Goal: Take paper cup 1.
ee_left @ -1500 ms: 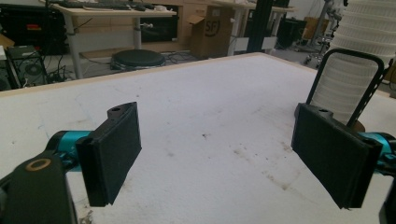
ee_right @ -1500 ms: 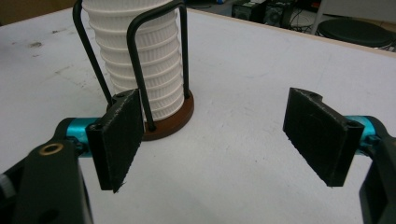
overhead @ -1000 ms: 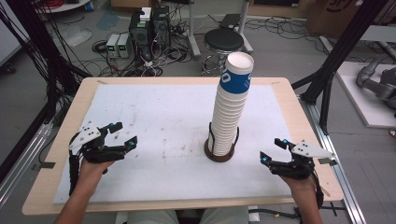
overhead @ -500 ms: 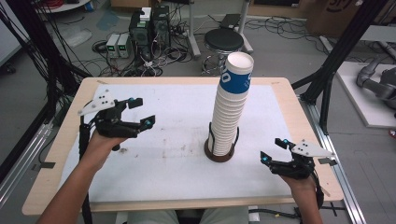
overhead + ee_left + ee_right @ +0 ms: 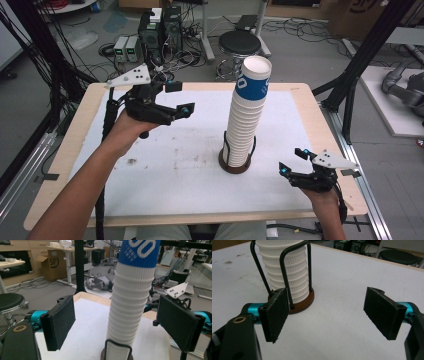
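Wooden-edged table (image 5: 60, 165) under a white sheet, seen from above, with cluttered workshop floor behind. Nearest, at the lower right edge: right gripper (image 5: 292, 161) held low over the sheet by the person's hand, jaws spread wide apart, nothing between them, pointing toward the cup stand. In the right gripper view, black jaw pads either side of bare white surface, with the stand's brown round base (image 5: 303, 303) and black wire hoops just beyond the left pad. Mid-table, slightly right of centre: tall stack of white ribbed paper cups (image 5: 245, 125), upright in that stand, the top cup banded blue with white lettering. Farther back on the left: left gripper (image 5: 179, 98) raised well above the table, forearm reaching in from the lower left, jaws open and empty, aimed across at the stack and well apart from it. Beyond the table: round black stool (image 5: 240, 42), boxes of electronics, tangled cables.
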